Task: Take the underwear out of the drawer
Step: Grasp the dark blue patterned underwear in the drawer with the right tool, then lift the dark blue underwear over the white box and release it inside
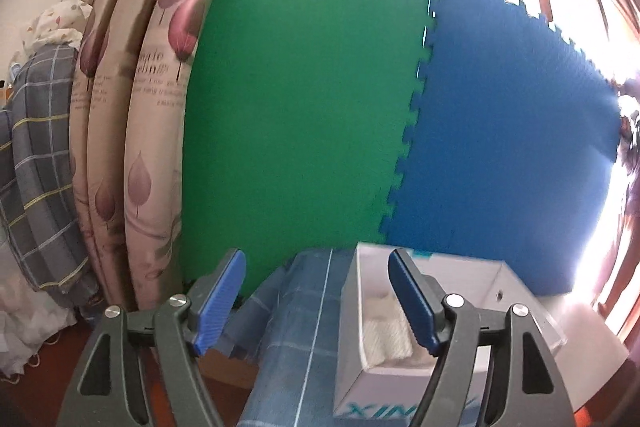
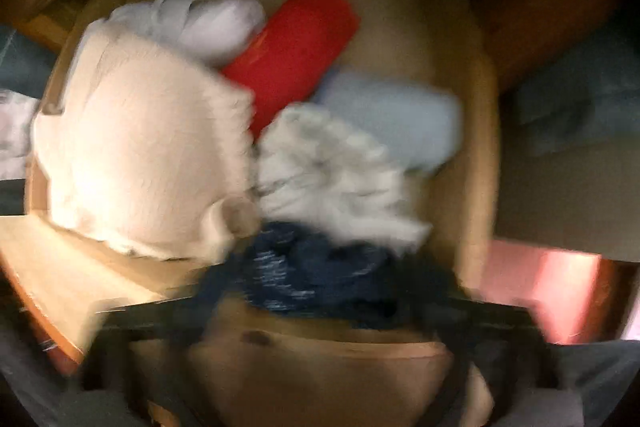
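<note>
The right wrist view is blurred by motion. It looks down into an open wooden drawer point(image 2: 478, 155) full of folded clothes: a cream knit piece point(image 2: 136, 151), a white piece point(image 2: 332, 167), a pale blue piece point(image 2: 400, 115), a red piece point(image 2: 296, 51) and a dark blue garment point(image 2: 312, 275) at the near edge. My right gripper's fingers are too blurred to make out; the dark blue garment lies right at them. My left gripper point(image 1: 316, 301) is open and empty, held over a grey box point(image 1: 404, 379) and blue plaid fabric point(image 1: 296, 339).
Green point(image 1: 304, 107) and blue point(image 1: 508, 131) foam mats stand behind the left gripper. Folded leaf-print bedding point(image 1: 148, 155) and a grey plaid quilt point(image 1: 36, 163) are at the left. The grey box holds white cloth point(image 1: 384, 339). A pink object point(image 2: 540, 291) lies right of the drawer.
</note>
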A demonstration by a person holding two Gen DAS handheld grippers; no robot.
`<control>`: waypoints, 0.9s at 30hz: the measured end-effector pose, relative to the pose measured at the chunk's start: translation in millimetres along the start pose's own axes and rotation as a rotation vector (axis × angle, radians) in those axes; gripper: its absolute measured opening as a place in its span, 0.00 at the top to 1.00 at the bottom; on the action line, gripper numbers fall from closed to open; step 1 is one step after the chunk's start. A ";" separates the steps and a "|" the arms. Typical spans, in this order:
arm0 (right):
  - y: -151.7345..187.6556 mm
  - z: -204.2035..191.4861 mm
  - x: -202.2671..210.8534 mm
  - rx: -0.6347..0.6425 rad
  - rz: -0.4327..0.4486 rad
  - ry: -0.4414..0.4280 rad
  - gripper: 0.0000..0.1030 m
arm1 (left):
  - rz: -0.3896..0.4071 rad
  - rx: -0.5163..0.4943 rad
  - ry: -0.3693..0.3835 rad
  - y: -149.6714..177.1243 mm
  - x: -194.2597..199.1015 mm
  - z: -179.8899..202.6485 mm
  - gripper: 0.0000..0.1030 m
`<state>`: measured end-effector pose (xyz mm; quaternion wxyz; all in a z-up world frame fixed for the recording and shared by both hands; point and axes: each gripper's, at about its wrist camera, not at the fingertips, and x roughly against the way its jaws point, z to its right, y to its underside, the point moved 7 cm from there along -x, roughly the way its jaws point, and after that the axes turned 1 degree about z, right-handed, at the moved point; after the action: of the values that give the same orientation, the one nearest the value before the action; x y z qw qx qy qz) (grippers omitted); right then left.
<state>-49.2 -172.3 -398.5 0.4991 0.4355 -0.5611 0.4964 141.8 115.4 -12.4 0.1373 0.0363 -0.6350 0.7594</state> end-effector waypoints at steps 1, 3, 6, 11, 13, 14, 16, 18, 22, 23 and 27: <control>1.1 3.9 -2.0 -0.015 -0.001 0.020 0.71 | -0.011 -0.012 -0.004 6.5 0.2 -2.3 0.26; 2.2 5.2 5.4 0.002 0.030 0.023 0.83 | -0.004 -0.038 -0.025 17.6 4.1 -7.9 0.26; 5.1 10.2 26.7 -0.022 0.079 0.004 0.85 | 0.002 -0.038 -0.052 34.5 7.5 -18.1 0.26; 7.8 12.8 70.9 -0.023 0.185 -0.015 0.85 | -0.012 -0.028 -0.067 58.0 10.6 -25.5 0.26; 7.7 12.1 90.8 -0.022 0.235 -0.014 0.86 | -0.017 -0.053 -0.079 67.8 11.6 -23.9 0.26; 7.2 10.8 98.3 -0.018 0.248 -0.010 0.86 | -0.019 -0.059 -0.079 72.6 11.9 -23.3 0.26; 10.1 7.7 111.6 -0.008 0.274 -0.007 0.86 | -0.043 -0.052 -0.069 83.2 12.6 -22.0 0.26; 7.3 2.9 119.7 0.000 0.293 0.001 0.86 | -0.065 -0.049 -0.067 94.4 13.9 -21.0 0.26; 2.9 0.1 138.2 -0.004 0.319 -0.003 0.86 | -0.093 -0.068 -0.075 111.8 15.0 -20.3 0.26; 2.2 -0.3 143.9 -0.007 0.328 -0.006 0.86 | -0.102 -0.068 -0.074 115.5 14.4 -21.0 0.26; -1.0 -6.3 164.8 -0.011 0.374 -0.018 0.86 | -0.133 -0.065 -0.089 130.4 13.2 -28.0 0.26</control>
<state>-67.7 -165.1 -234.8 0.3958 0.3252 -0.6394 0.5734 99.2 124.4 -139.1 0.1605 0.1076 -0.6607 0.7253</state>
